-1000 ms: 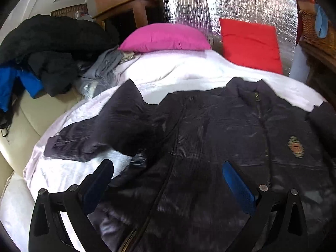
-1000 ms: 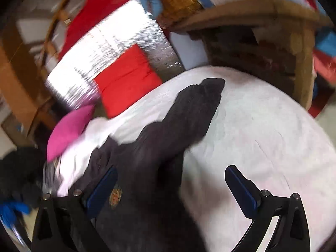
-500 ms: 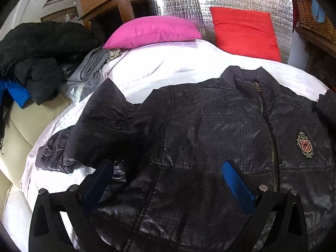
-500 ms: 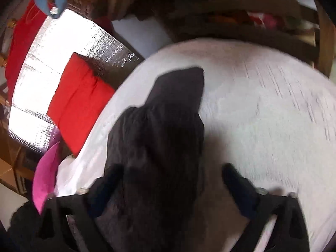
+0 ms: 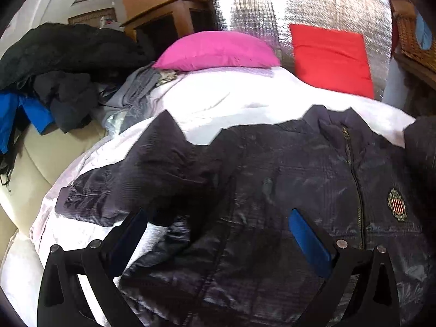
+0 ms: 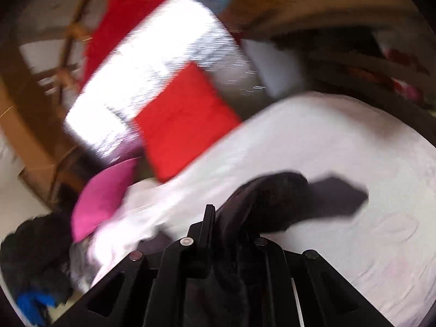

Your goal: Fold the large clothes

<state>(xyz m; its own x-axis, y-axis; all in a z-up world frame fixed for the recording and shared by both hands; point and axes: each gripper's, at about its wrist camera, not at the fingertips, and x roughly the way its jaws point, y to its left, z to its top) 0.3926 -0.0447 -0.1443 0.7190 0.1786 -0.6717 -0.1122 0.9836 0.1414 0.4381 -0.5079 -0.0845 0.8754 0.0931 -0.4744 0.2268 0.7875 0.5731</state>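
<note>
A white-covered bed (image 5: 234, 100) fills the room's middle, with a pink pillow (image 5: 218, 51) and a red cushion (image 5: 331, 57) propped at its head against a silvery quilted panel (image 5: 272, 13), and a heap of dark clothes (image 5: 62, 62) pushed off to the far left, apparently waiting their turn. The dark padded jacket (image 5: 272, 190) lies front-up and zipped across the sheet, spread flat so its shape can be read before folding; one sleeve (image 5: 122, 185) lies crumpled out to the side. The left gripper (image 5: 218, 234) hovers above the jacket's lower body with its jaws wide and nothing between them, seemingly held ready rather than working. The right gripper (image 6: 229, 223) has just been closing, and its jaws now stand narrow, pinched on the other sleeve (image 6: 286, 201), whose cuff trails over the sheet, probably so the sleeve can be carried inward across the chest. That view is blurred, so the exact bite point is unclear.
</note>
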